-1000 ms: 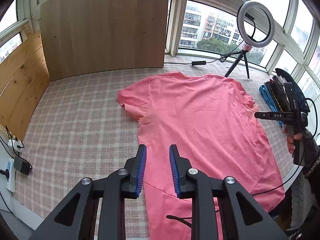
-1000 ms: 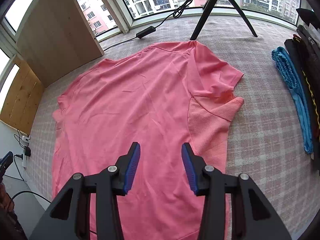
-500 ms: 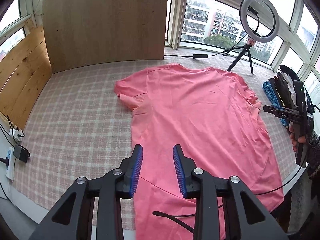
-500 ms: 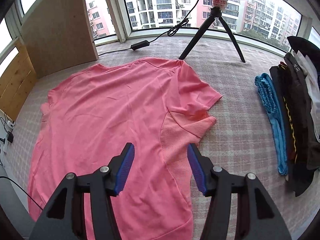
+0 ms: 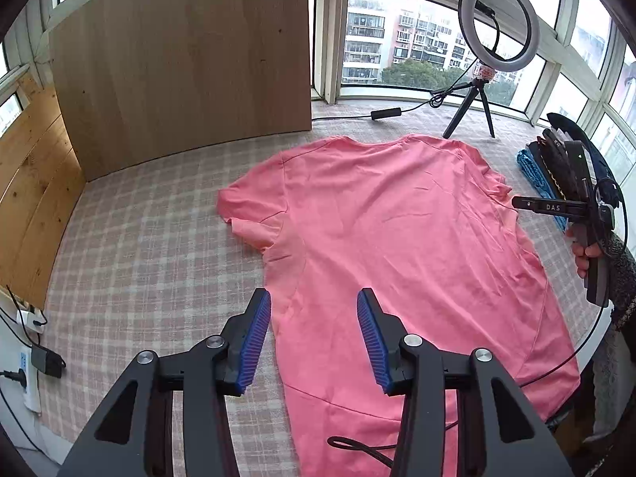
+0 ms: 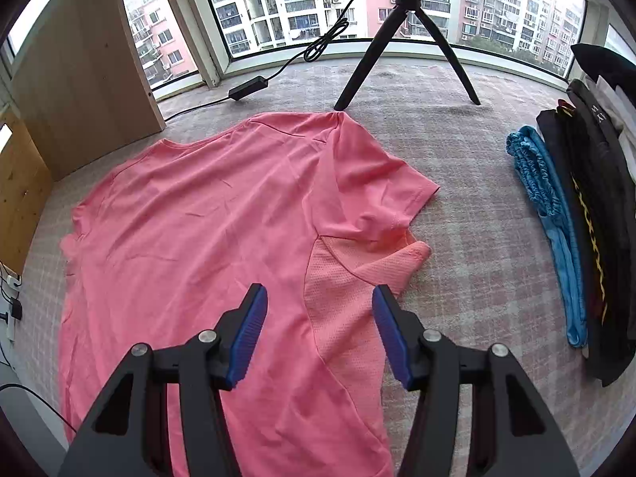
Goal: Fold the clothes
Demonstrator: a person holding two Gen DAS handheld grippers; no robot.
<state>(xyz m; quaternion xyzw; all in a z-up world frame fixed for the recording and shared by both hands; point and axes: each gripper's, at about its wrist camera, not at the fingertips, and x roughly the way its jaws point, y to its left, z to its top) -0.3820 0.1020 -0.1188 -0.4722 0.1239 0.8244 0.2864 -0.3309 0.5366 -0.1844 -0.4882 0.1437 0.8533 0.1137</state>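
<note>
Judging from how things lie, no fold has been made yet: the pink T-shirt (image 5: 397,246) lies spread flat on the checked table (image 5: 151,246), both sleeves out. The left claw (image 5: 314,336) hovers over the shirt's left side edge, its jaws opening, with nothing gripped between them. The right claw (image 6: 318,332) hangs above the mesh side panel just below the right sleeve (image 6: 381,194), jaws parted and empty. Beyond it to the right sits a pile of other clothes (image 6: 588,214). Every fold is left.

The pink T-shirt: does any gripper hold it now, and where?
No. Left gripper, jaws opening, and open right gripper hover above the pink T-shirt.
</note>
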